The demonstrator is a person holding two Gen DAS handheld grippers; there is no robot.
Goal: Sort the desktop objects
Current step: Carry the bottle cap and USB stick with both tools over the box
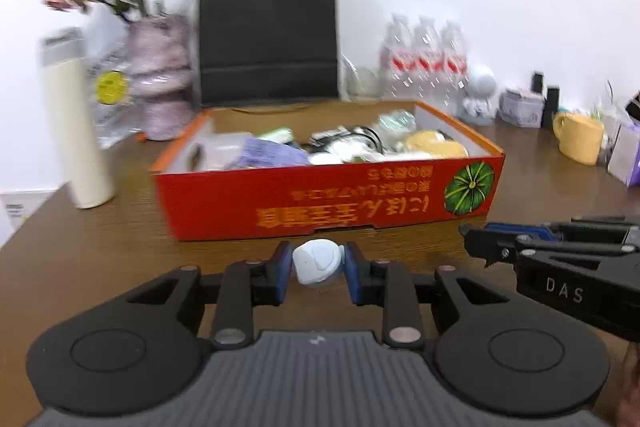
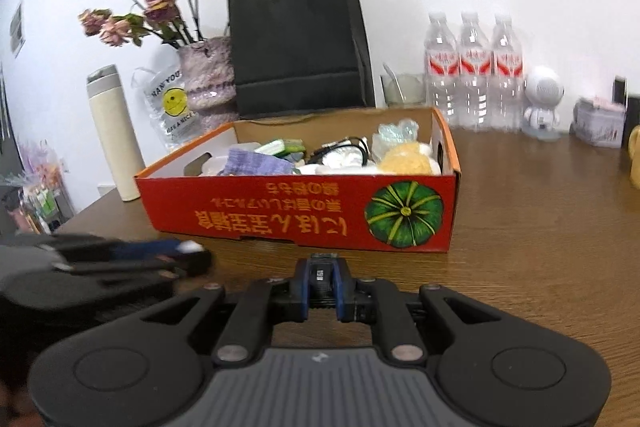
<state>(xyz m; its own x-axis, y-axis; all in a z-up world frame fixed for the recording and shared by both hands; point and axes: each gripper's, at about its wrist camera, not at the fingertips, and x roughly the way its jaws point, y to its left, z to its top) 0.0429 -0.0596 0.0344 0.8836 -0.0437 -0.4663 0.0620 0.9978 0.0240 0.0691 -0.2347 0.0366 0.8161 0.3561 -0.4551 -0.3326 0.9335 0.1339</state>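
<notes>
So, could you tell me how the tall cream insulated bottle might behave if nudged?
The tall cream insulated bottle stands upright on a narrow base, so it probably tips easily. Its smooth cylindrical body would likely roll afterwards.

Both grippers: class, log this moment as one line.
left gripper: shut on white case | right gripper: shut on black item | both short of red box

"DAS" is showing in white on the right claw [image 1: 476, 241]; "HAN YOU" is reading above a smiley on the plastic bag [image 2: 170, 107]; the red box [image 2: 296, 215] is carrying upside-down Japanese lettering.
</notes>
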